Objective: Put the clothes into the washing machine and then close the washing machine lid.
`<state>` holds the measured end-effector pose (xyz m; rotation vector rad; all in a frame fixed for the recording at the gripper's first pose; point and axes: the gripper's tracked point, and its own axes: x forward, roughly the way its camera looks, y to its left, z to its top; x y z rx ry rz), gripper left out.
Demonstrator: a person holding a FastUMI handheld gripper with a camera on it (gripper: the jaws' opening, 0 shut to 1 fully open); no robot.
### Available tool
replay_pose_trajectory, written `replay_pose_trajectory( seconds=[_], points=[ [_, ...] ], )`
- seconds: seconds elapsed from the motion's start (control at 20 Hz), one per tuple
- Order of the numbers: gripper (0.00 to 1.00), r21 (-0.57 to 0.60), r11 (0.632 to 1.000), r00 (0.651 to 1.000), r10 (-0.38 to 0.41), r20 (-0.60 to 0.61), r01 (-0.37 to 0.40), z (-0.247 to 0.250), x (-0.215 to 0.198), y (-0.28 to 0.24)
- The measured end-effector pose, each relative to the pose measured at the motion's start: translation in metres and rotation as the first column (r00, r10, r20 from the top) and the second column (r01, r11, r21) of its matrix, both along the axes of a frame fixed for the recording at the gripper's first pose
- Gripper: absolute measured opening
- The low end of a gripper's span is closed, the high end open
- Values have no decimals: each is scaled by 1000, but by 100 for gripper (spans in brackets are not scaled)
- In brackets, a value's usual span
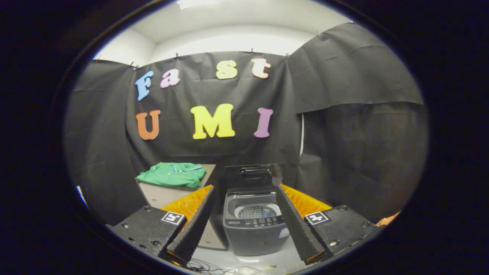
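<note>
Standing on the pale floor (267,259) against the booth's black cloth wall, a small grey top-loading washing machine (255,225) serves as the landmark for everything else. Its lid (250,176) is raised upright at the back, so the perforated drum (256,212) shows from above, with a row of buttons on the panel at the machine's front edge. To the left of the washing machine and a little behind it is a low table (160,194), and on the table's top lies a green polo shirt (172,174), crumpled, with a striped collar. The shirt is well apart from the machine and from the gripper.

The gripper (247,248) is held in front of the washing machine with its fingers (195,225) spread wide, one on either side of the machine as seen from here. Nothing is between them and they touch nothing. Some thin cables (208,265) lie on the floor in front of the machine.
</note>
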<state>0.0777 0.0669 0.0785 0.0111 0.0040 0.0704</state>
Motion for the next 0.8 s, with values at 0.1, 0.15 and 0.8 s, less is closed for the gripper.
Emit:
replay_pose_trajectory(
  seconds=[0.1, 0.15, 0.8],
  points=[
    [100, -12, 999, 999, 51, 3, -51, 18, 26, 26],
    [100, -10, 997, 997, 82, 4, -82, 28, 40, 42],
    [100, 27, 940, 926, 340, -165, -341, 56, 250, 245]
  ],
)
